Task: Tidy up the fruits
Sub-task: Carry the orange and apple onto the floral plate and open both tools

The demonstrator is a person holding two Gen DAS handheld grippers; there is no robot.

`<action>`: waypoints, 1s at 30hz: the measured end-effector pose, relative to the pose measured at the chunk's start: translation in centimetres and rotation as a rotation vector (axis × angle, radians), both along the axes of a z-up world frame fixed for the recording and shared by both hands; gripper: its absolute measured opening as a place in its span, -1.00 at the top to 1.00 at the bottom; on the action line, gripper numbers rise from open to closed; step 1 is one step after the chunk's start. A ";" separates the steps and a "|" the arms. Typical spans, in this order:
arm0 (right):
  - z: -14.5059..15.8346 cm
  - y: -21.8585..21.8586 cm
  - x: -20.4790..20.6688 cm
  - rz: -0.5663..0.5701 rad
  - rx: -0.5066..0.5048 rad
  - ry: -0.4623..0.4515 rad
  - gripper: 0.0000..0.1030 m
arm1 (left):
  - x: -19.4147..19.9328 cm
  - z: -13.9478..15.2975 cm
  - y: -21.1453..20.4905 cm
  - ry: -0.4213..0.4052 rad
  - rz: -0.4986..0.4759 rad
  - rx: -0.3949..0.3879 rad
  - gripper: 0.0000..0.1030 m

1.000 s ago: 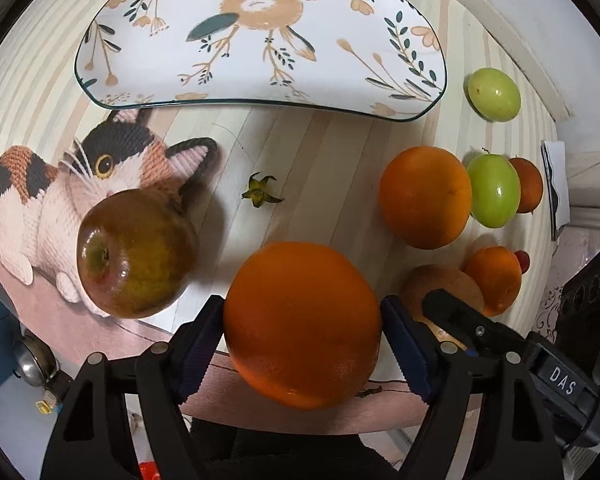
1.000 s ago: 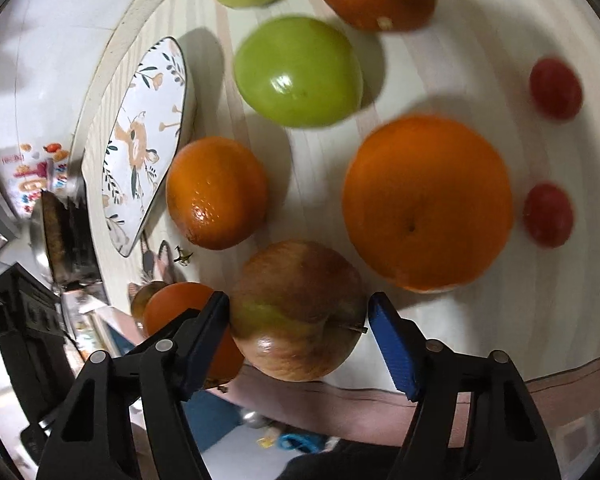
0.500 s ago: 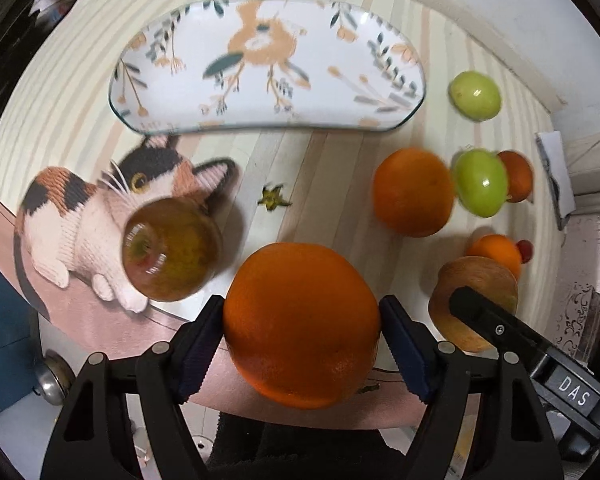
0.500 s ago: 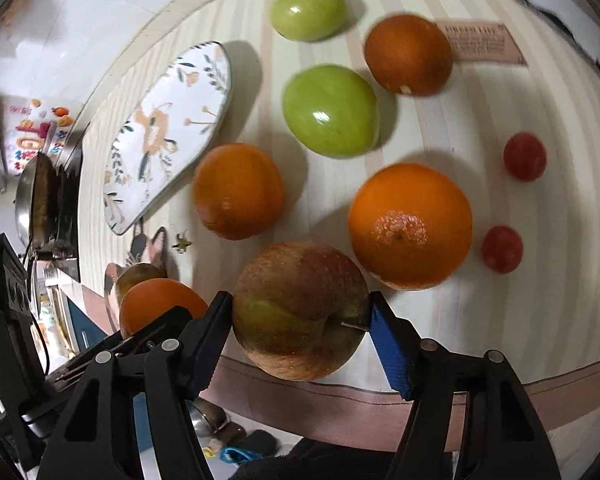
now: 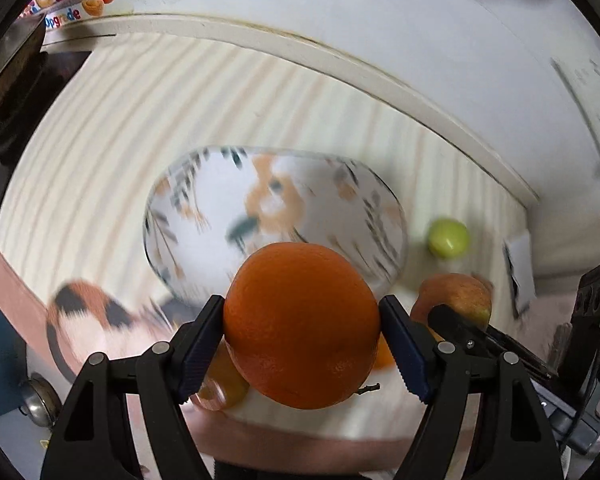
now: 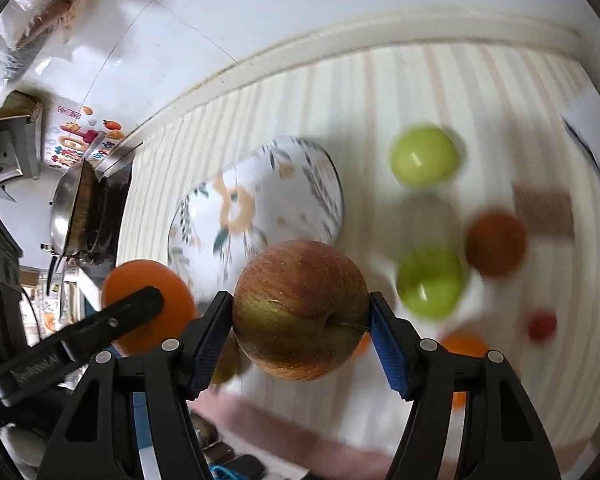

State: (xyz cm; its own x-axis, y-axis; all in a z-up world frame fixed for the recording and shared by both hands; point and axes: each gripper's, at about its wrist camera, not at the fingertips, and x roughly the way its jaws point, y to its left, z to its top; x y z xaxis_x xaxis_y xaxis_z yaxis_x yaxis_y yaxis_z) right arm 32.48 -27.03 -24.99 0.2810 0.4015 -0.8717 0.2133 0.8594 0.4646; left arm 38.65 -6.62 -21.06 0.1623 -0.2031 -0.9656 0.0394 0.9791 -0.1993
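Left gripper: its fingers are clamped on an orange, one pad on each flank, with the fruit off the table.
Right gripper: its fingers are pressed on an apple, whose stem lies sideways against the right pad; this fruit is also off the table.
Plate: floral, oblong and bare of fruit, it lies on the striped table, beyond and below both held fruits.
Key relation: from the left gripper the plate sits straight ahead past the orange, its long axis running across the view. From the right gripper it lies ahead and to the left, its long axis slanting away. Which hand is nearer cannot be told.
Loose fruit: two green fruits, a dark orange and a small red fruit lie on the table to the right of the plate.
Left view only: a cat picture on the mat.
Right view only: most of the loose fruit, a pan at far left.
Likely next: setting both fruits on the plate.
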 end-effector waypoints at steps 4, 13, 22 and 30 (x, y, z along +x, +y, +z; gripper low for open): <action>-2.4 2.0 5.5 0.056 -0.022 0.027 -0.35 | 4.4 -2.4 1.8 0.039 0.032 0.039 -0.48; -7.6 5.0 12.2 0.129 -0.005 0.088 -0.35 | 8.9 -7.5 4.4 0.153 0.089 0.052 -0.48; -9.2 5.9 13.9 0.153 0.008 0.118 -0.38 | 9.5 -9.0 4.8 0.187 0.084 0.046 -0.49; -7.7 6.6 14.0 0.153 0.003 0.123 -0.75 | 9.8 -9.2 4.5 0.219 0.068 0.021 -0.50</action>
State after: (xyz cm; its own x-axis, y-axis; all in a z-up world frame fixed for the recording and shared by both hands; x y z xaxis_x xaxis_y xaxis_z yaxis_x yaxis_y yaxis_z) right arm 46.51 -20.47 -32.64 0.1078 0.4338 -0.8946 0.1360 0.8849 0.4455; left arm 48.42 -2.12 -30.26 -0.0387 -0.1783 -0.9832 -0.0687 0.9821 -0.1754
